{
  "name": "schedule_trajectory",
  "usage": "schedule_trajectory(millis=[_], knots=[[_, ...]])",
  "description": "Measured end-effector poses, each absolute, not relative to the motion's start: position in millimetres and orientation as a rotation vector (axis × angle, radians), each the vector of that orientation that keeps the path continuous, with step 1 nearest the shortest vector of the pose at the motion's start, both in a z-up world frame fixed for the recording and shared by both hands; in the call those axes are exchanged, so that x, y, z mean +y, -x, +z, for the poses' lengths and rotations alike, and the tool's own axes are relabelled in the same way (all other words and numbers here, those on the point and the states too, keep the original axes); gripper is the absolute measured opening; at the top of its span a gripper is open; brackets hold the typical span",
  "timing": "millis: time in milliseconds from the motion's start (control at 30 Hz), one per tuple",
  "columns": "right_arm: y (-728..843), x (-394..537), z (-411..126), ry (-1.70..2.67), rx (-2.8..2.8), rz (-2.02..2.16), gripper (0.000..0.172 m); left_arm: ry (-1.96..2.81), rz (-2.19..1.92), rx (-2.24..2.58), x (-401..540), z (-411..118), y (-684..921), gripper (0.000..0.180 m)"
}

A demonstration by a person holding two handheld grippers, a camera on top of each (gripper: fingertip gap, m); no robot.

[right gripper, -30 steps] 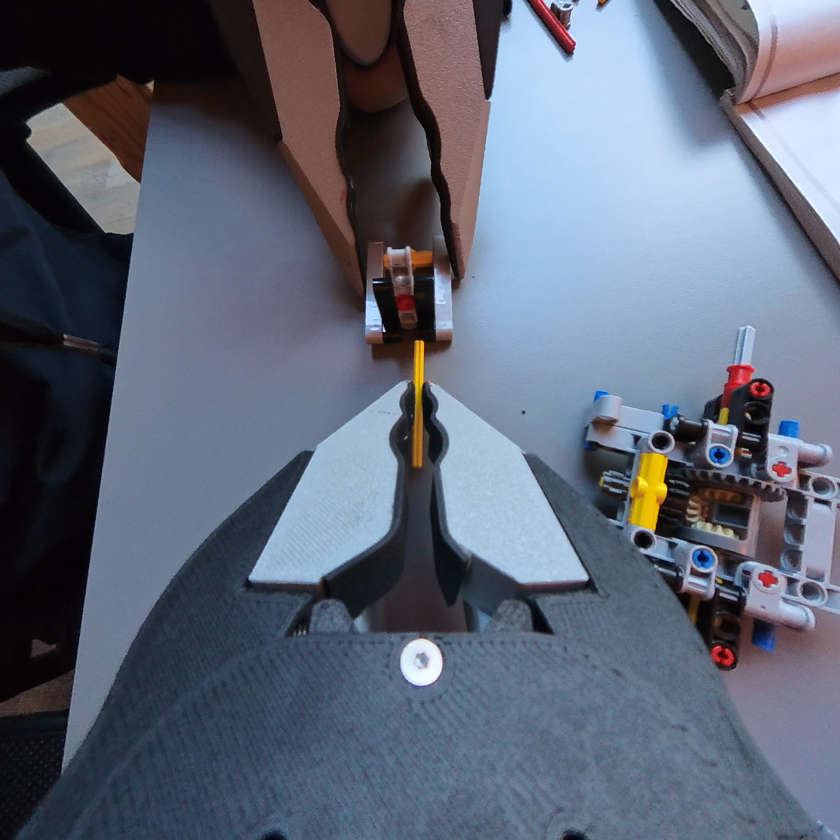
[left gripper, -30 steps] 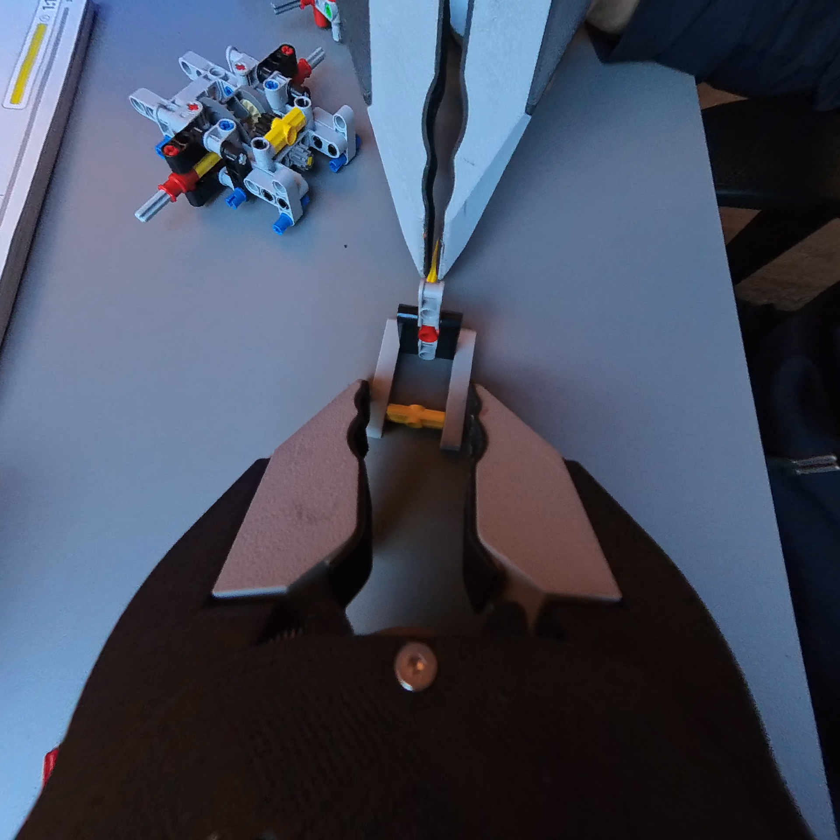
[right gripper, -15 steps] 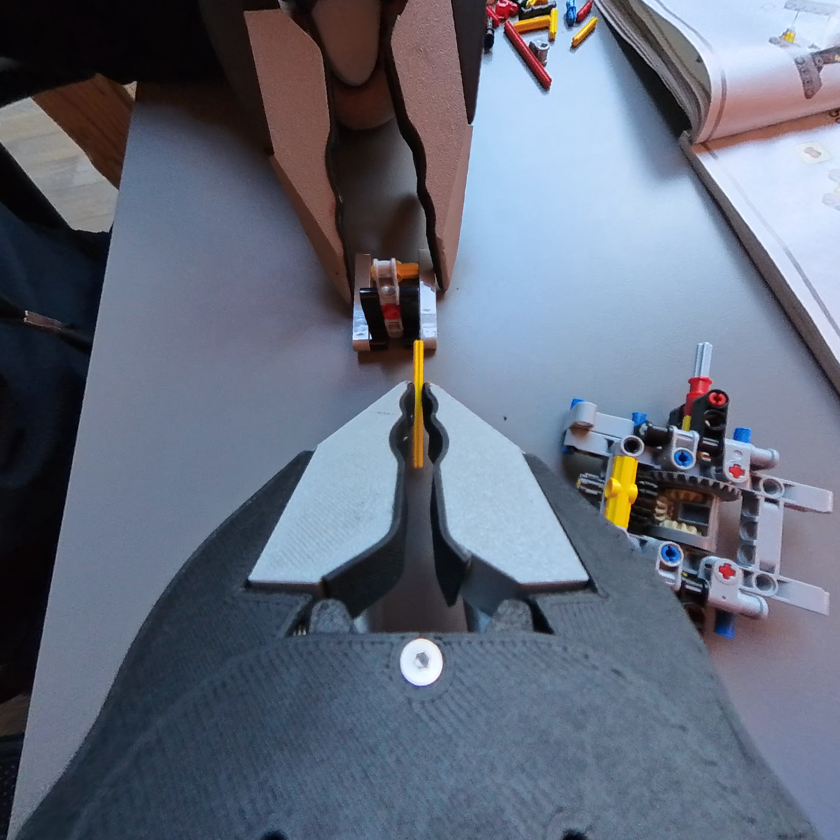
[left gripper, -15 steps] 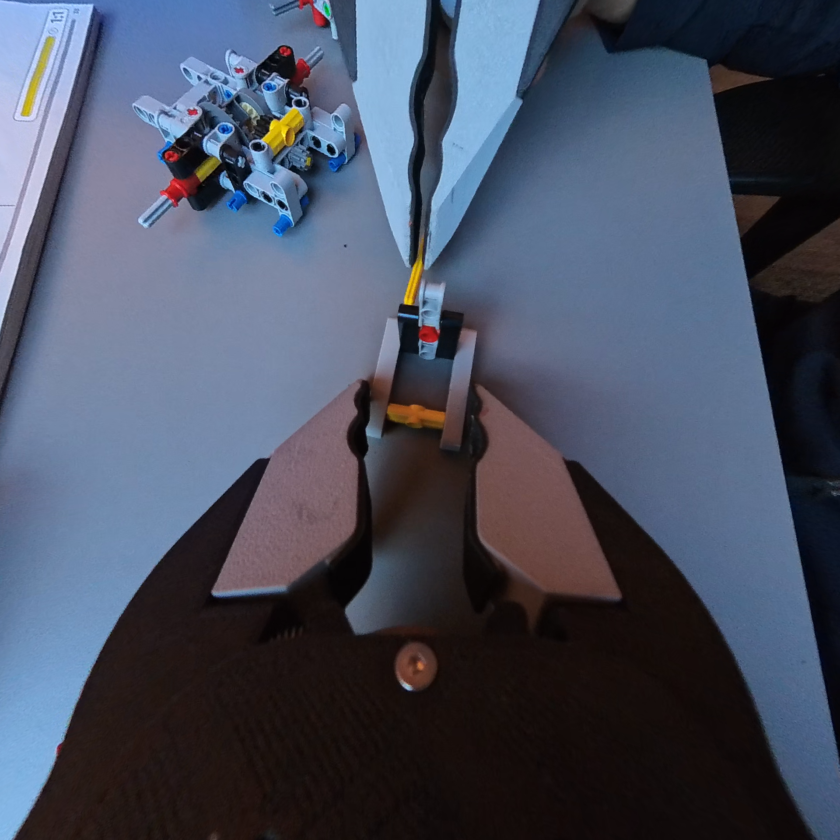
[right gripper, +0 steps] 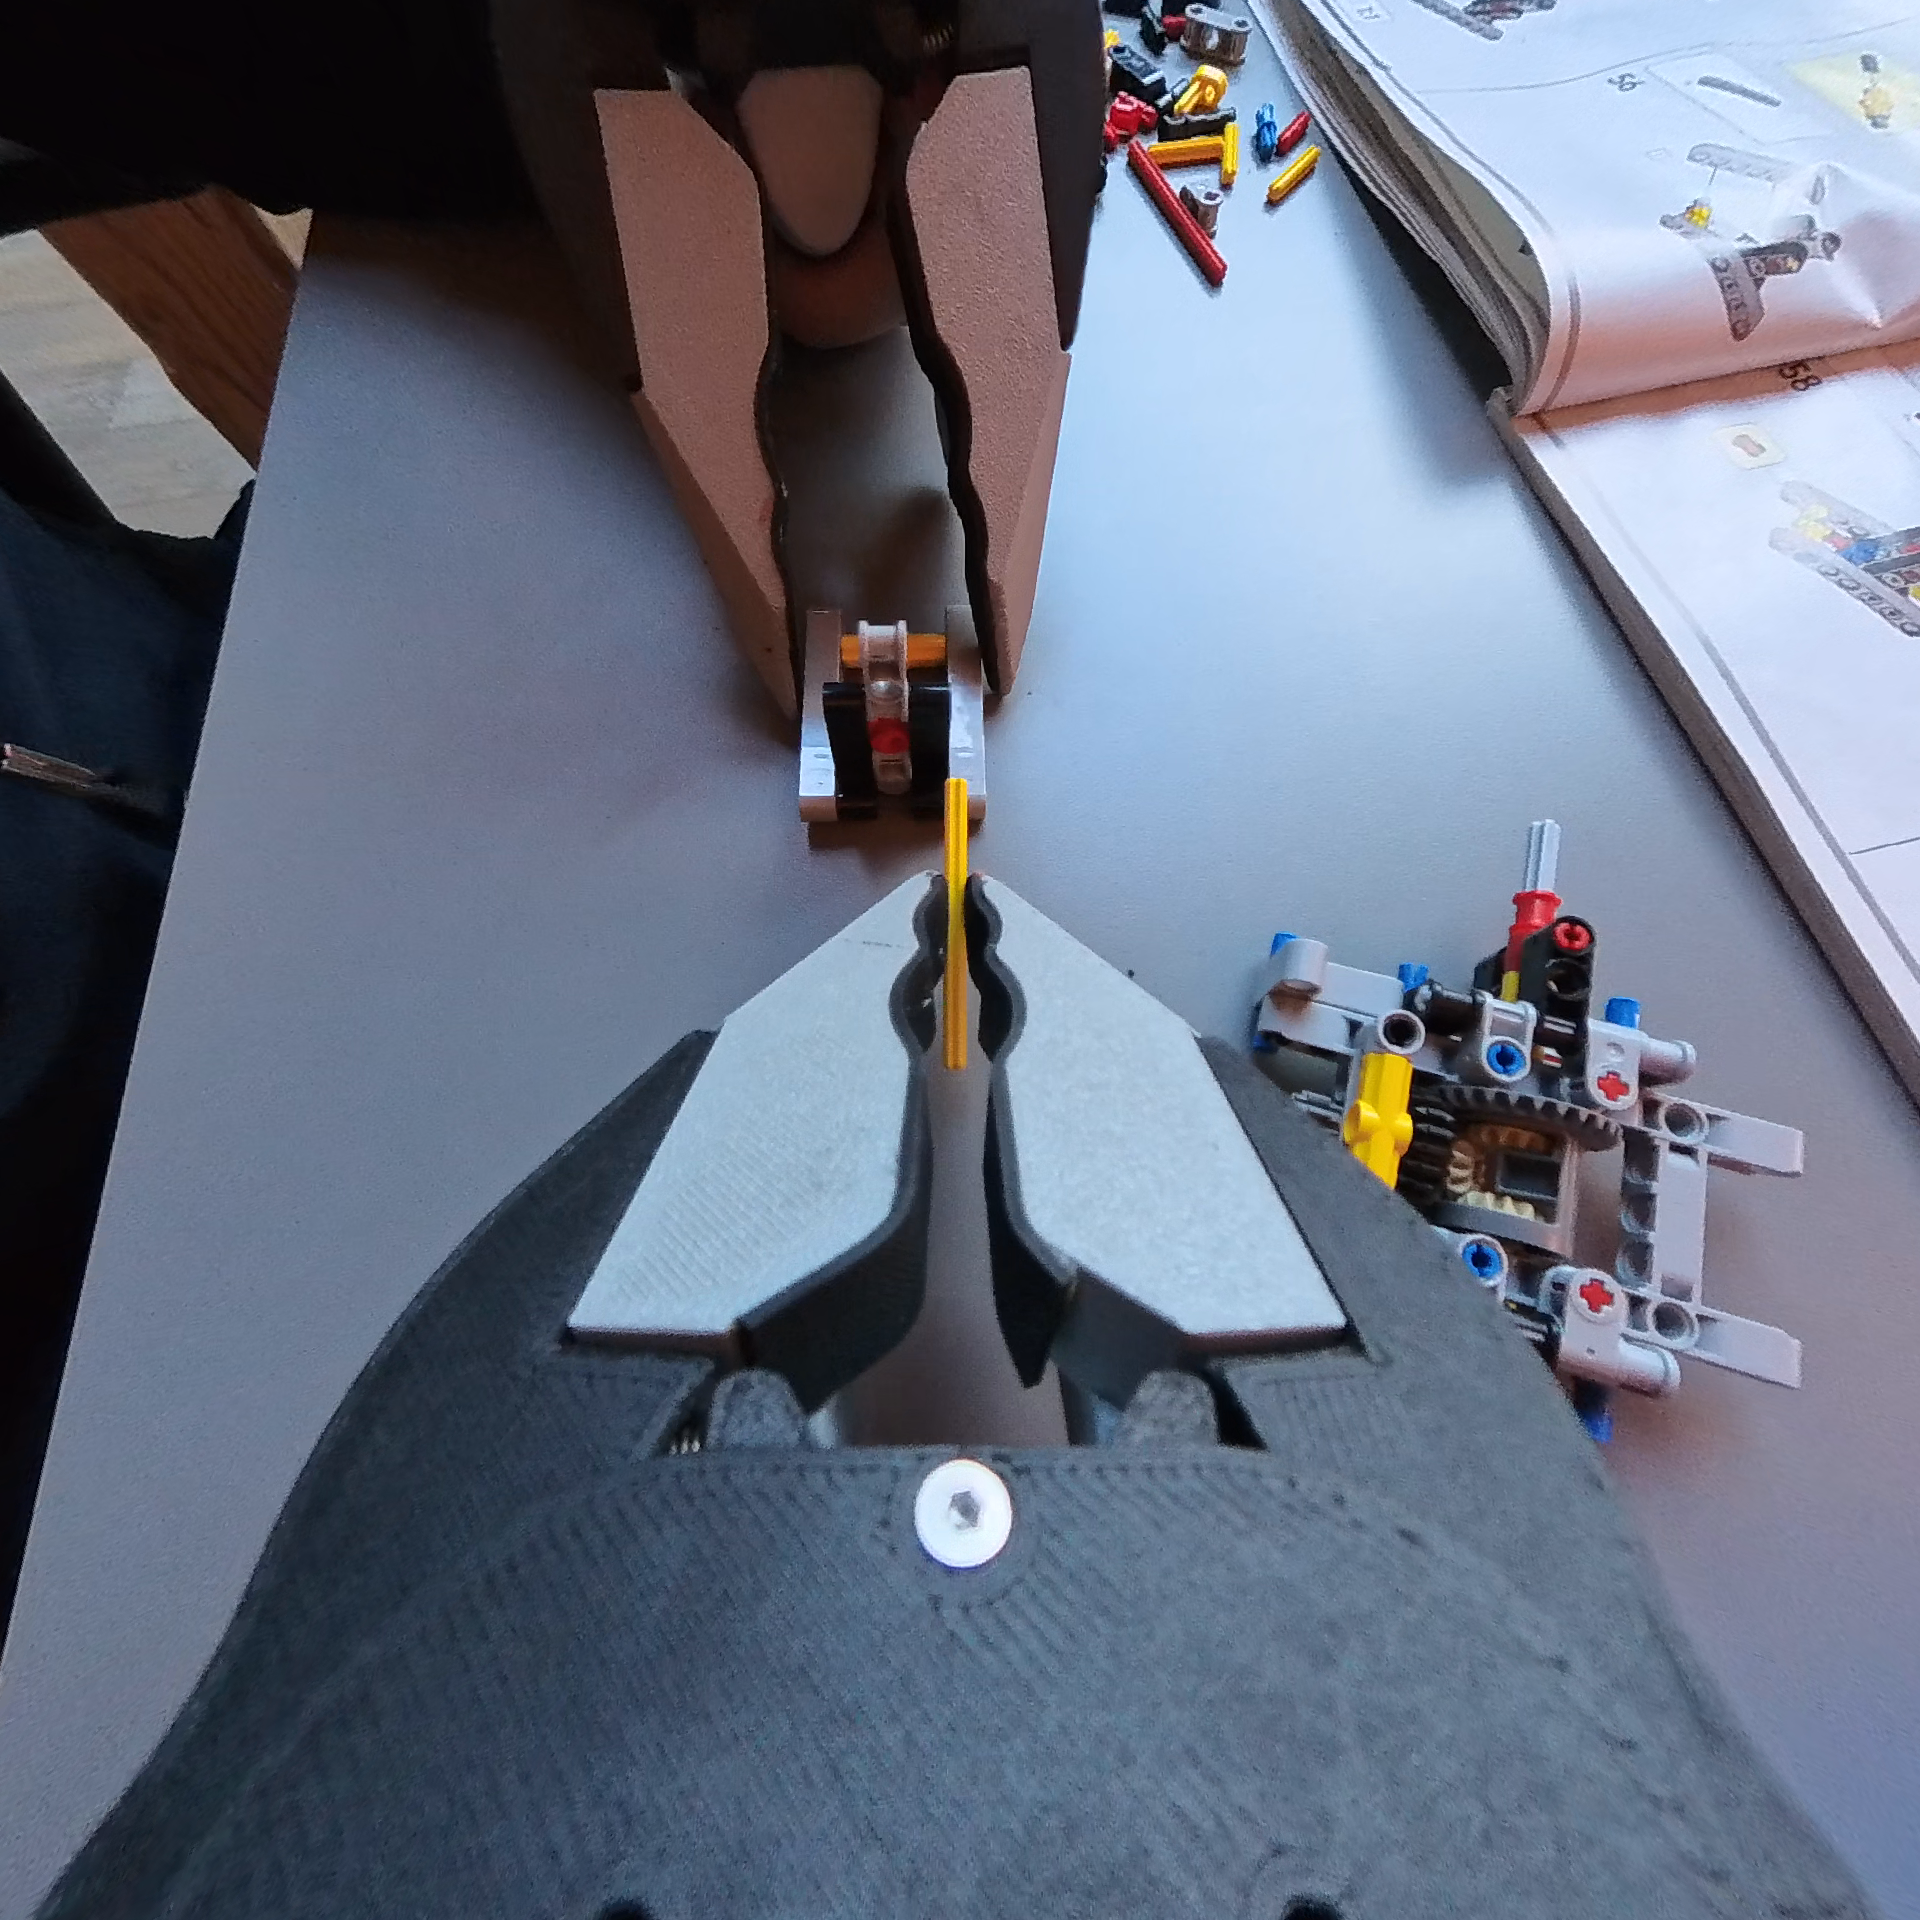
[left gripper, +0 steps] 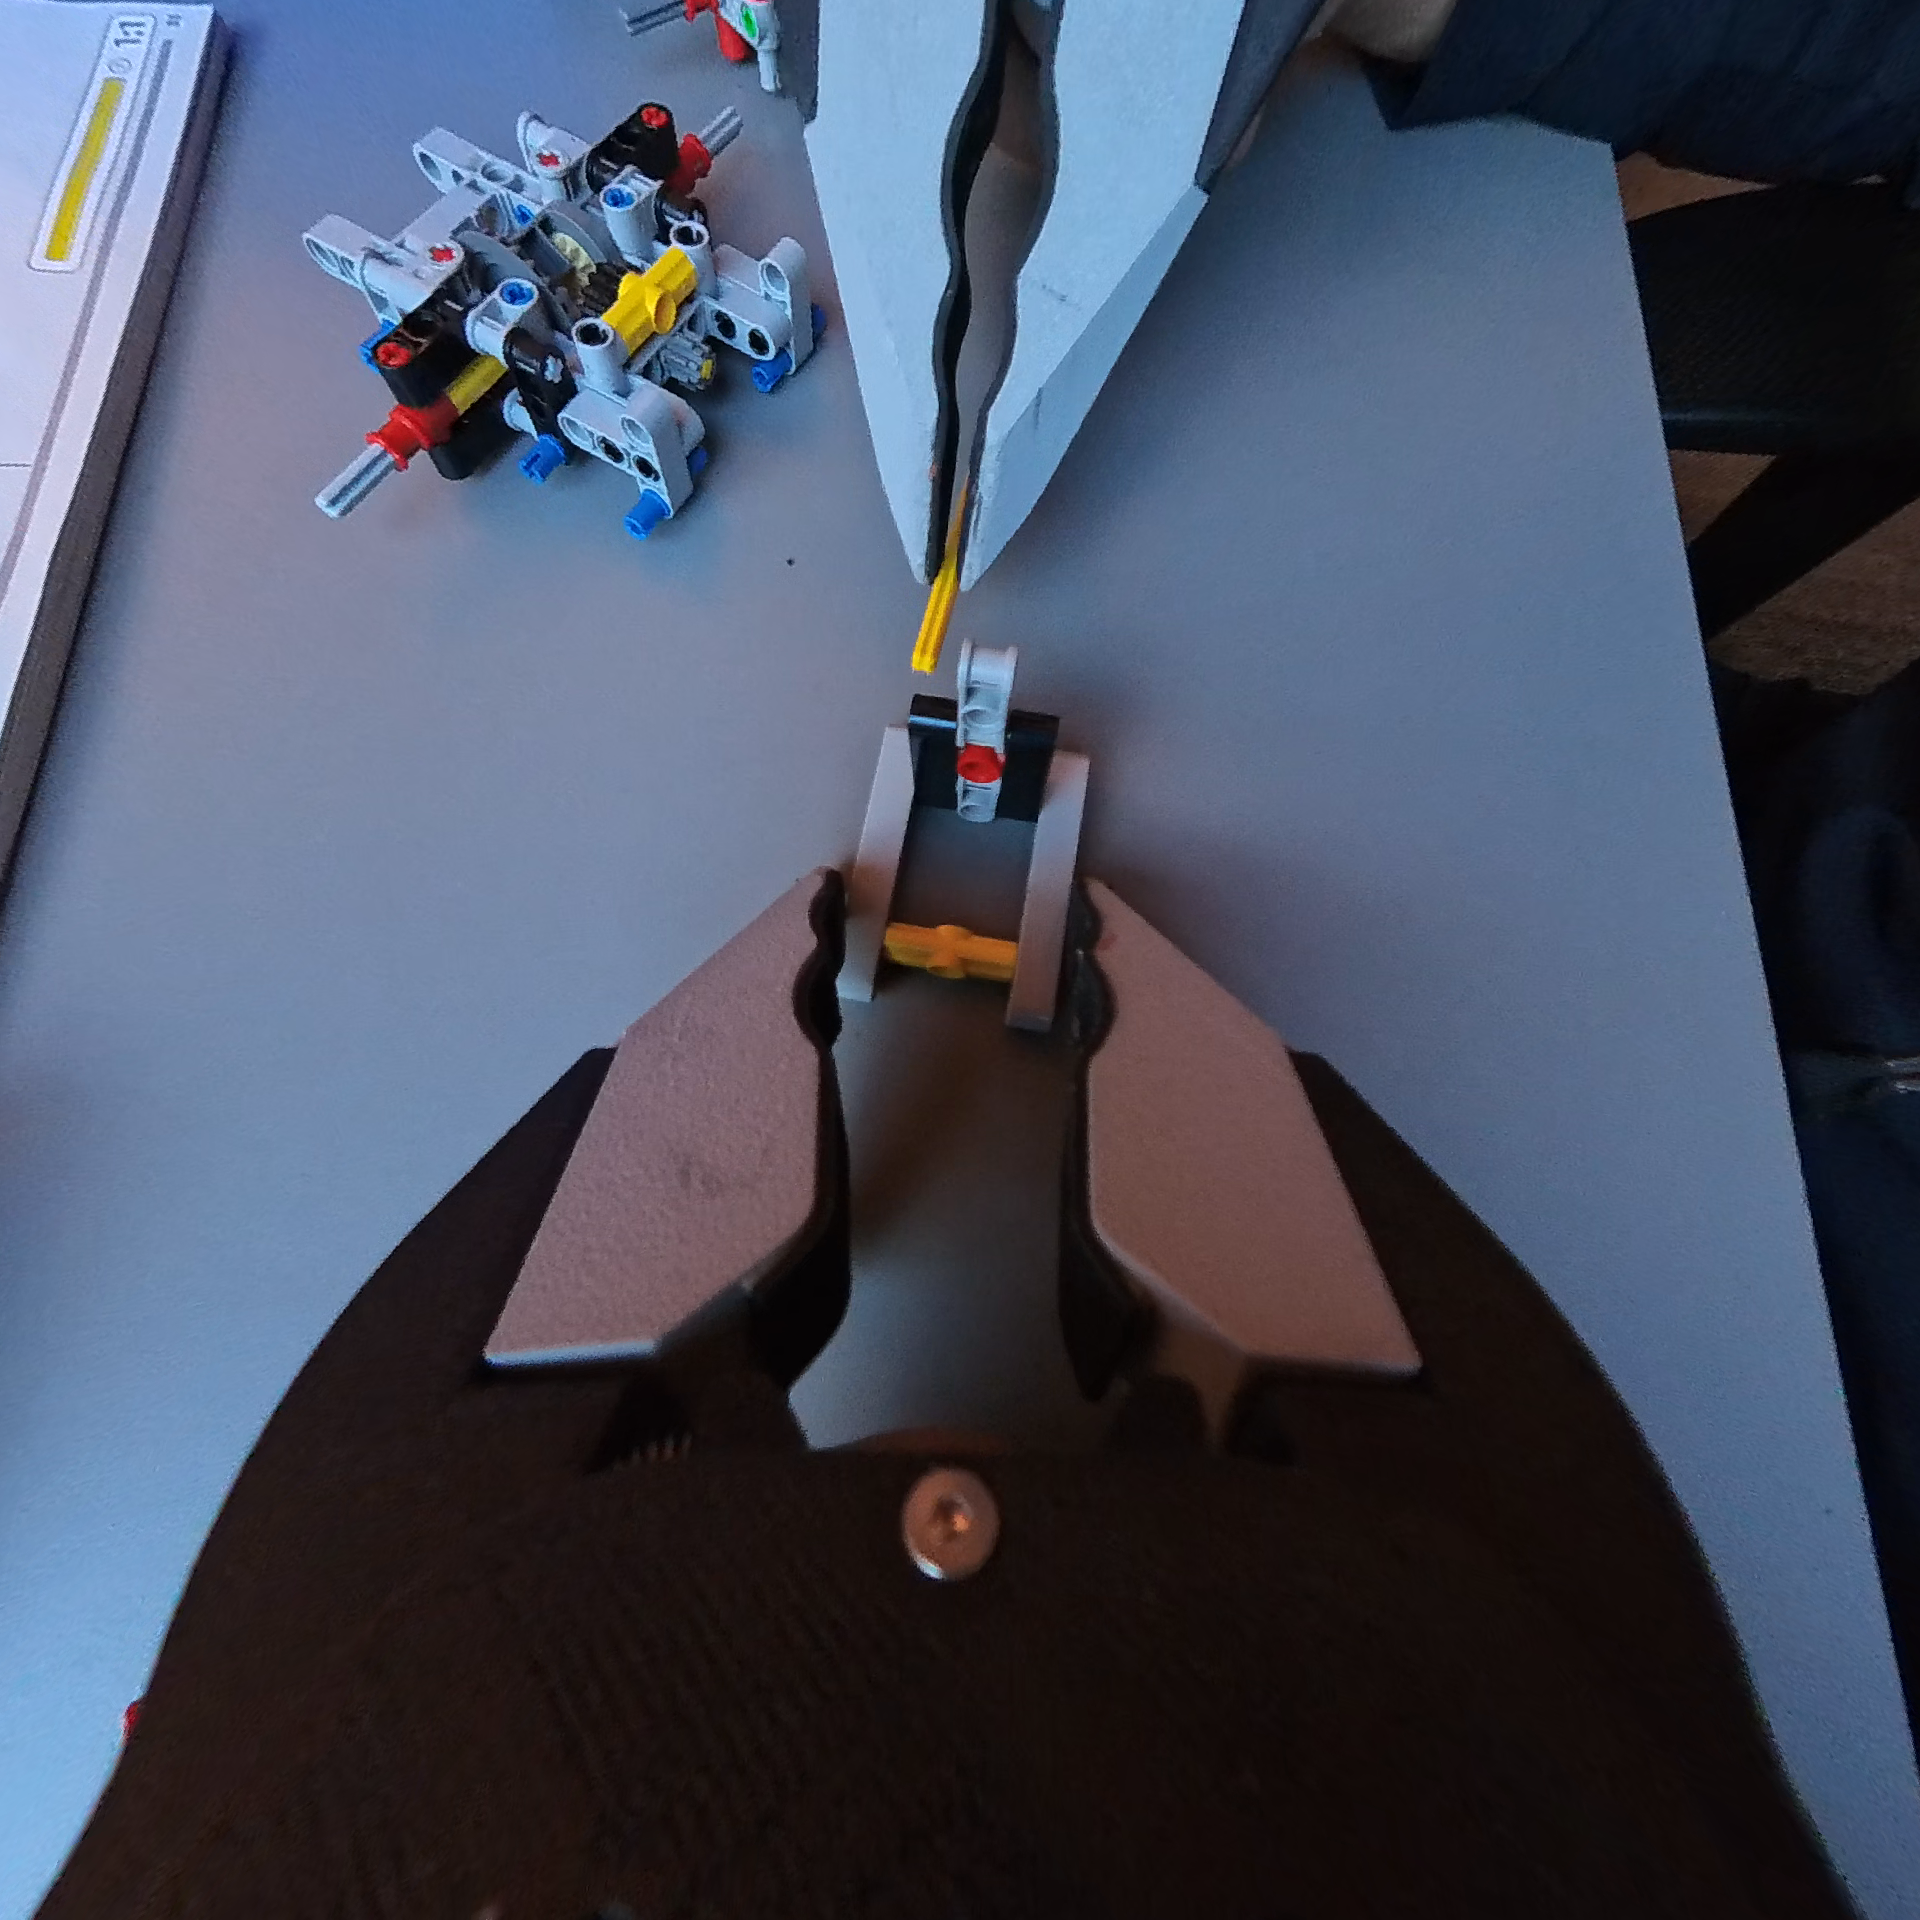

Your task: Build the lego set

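My left gripper (left gripper: 958, 904) is shut on a small brick assembly (left gripper: 883, 831). Its pads press on the two grey side beams, which are joined by an orange cross piece. At the far end, a black plate carries an upright grey arm with a red pin. The assembly rests on the grey table (left gripper: 416, 831). My right gripper (right gripper: 951, 883) is shut on a thin yellow axle (right gripper: 954, 831) that points forward out of its fingertips. In the left wrist view the axle tip (left gripper: 932, 634) hangs just left of the upright grey arm's top and does not touch it. The right wrist view shows the assembly (right gripper: 888, 738) held by the left gripper (right gripper: 888, 675).
A larger grey, black and yellow geared assembly (left gripper: 561, 322) lies on the table, and also shows in the right wrist view (right gripper: 1527, 1132). An open instruction booklet (right gripper: 1714, 312) and several loose parts (right gripper: 1195, 135) lie beyond. The table edge and a dark sleeve (left gripper: 1662, 62) are on the right.
The right gripper drew the yellow axle back and a little aside. Its tip was at the upright grey arm's top and now hangs apart, to that arm's left. The left gripper kept its hold.
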State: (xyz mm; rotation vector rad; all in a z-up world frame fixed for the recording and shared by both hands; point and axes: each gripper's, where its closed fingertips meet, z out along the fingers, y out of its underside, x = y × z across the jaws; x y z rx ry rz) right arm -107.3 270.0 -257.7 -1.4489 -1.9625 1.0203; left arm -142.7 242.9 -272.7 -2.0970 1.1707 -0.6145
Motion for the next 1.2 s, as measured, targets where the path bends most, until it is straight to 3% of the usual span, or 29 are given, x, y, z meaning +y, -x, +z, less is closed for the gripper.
schedule_trajectory(millis=[1200], knots=[[105.8,282.8,-251.9,1.396,-1.919,0.892,0.000,2.086,-0.586,1.187,242.6,-273.6,142.5,0.041]])
